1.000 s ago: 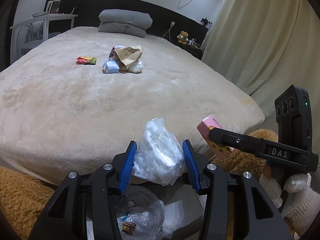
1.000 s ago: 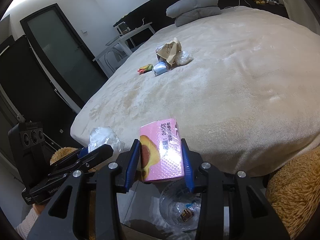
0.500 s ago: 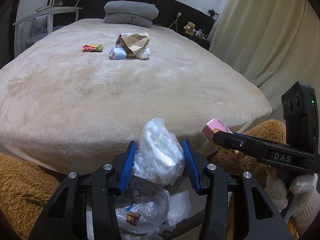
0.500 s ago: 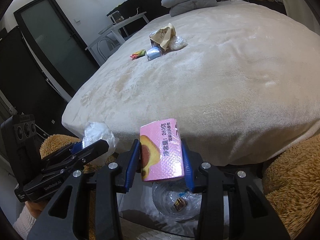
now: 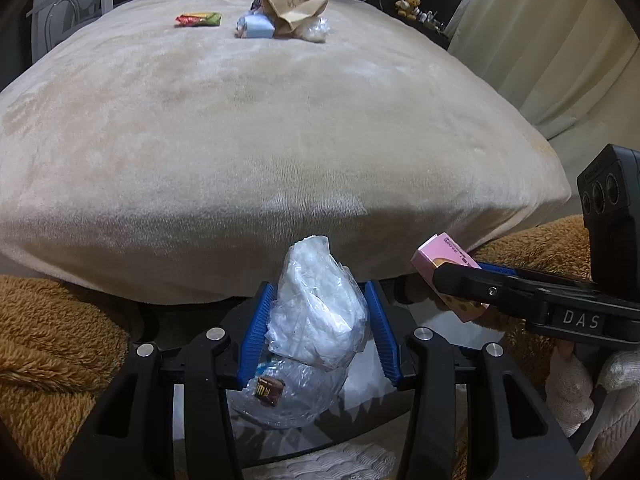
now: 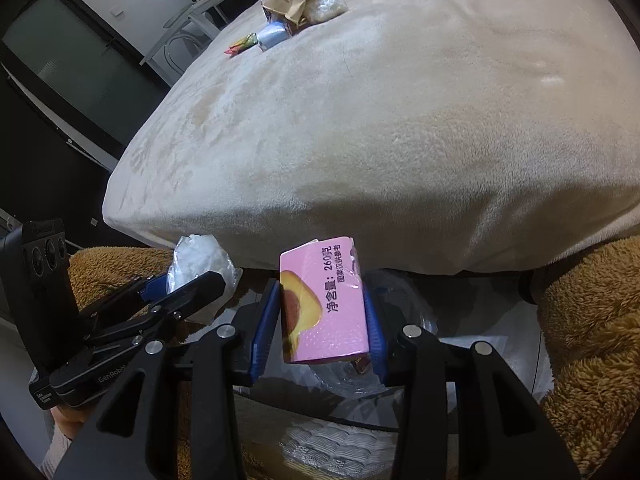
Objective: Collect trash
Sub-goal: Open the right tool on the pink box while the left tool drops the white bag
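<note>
**A:** What shows in the left wrist view, going left to right?

**B:** At the lower left, brown fleece [image 5: 52,344]. At the bottom centre, the left gripper [image 5: 318,332] has its blue pads pressed on a crumpled plastic bag [image 5: 316,312], which stands up between them. Just below the bag lies a clear bin liner [image 5: 288,400] with a small brown wrapper [image 5: 269,389] inside. At the right edge, the right gripper [image 5: 460,280] comes in sideways, clamped on a pink box [image 5: 434,254].

**A:** And the bed?

**B:** A beige bed [image 5: 260,140] fills the middle. At the top centre of the frame lie a red-green wrapper [image 5: 199,19], a blue pack [image 5: 256,27], a brown paper bag [image 5: 294,6] and a clear lump [image 5: 316,31] (the last three touching in one heap, the wrapper apart to their left).

**A:** The right wrist view?

**B:** At the lower left, the left gripper [image 6: 176,292] with the plastic bag [image 6: 202,258]. At the bottom centre, the right gripper [image 6: 322,320] is closed on the pink box [image 6: 324,312], upright, printed with dark characters. Clear plastic [image 6: 400,304] shows behind and below the box. Fleece [image 6: 592,340] sits at the lower right. The heap lies at the top centre.
</note>
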`<state>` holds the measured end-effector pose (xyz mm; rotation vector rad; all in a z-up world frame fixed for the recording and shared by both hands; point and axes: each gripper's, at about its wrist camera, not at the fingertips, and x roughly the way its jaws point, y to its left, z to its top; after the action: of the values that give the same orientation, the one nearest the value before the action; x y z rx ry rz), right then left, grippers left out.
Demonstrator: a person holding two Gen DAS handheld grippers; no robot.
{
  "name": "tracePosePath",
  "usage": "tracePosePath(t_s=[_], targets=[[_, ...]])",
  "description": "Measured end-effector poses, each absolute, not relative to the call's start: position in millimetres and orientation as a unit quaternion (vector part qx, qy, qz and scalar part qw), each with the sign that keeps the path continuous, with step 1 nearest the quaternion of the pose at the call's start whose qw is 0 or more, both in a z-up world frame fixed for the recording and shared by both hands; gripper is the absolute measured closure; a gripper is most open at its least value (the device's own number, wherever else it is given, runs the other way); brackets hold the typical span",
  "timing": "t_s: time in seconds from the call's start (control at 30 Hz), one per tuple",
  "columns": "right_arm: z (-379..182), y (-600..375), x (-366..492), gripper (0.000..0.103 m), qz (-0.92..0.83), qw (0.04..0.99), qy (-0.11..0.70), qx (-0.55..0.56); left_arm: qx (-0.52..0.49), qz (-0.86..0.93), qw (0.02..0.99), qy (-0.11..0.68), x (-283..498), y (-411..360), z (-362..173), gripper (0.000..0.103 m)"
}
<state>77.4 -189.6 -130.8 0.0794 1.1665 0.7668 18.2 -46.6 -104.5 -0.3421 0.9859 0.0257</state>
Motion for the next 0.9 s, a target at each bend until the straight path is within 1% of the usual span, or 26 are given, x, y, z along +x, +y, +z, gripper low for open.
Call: tracePosePath(t_s=[0.3, 0.9], targets=[[-160, -178, 85, 0.062, 0.325, 0.735, 0.595, 0.027, -0.181, 0.010, 0.826, 0.533, 29, -48, -137, 0.057], [-195, -164, 99, 0.062, 0.285, 0.695, 0.660, 0.017, -0.204, 0.007, 0.770, 0.604, 39, -47, -174, 0.057]])
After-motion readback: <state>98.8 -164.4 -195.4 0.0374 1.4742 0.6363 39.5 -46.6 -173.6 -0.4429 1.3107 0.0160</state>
